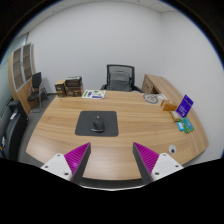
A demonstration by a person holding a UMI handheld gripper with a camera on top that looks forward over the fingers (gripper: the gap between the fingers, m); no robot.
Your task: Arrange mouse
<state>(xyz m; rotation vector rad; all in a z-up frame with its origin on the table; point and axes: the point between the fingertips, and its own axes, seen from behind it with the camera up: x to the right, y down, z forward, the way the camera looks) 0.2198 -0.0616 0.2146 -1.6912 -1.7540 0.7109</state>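
Table (60,135): a large wooden table filled the view; nothing on it blocked the way to the mouse.
Office chair (120,77): a black chair stood at the far side, well apart from the work, so it was no danger.
Mouse pad (96,124): a dark rectangular pad lay near the middle of the table, beyond the fingers. A push from the side could have slid it and spoiled the arrangement.
Box (185,103): a purple box stood at the right edge of the table, well apart from the pad; it was a risk only with a wide swing.
Gripper (110,160): the fingers stood wide apart with nothing between them, above the near part of the table. A descent that was off centre could have made one finger hit first.
Mouse (97,125): the black mouse rested on the pad, ahead of the fingers. Its rounded, smooth body could have slipped out or turned if the fingers closed too near its end.
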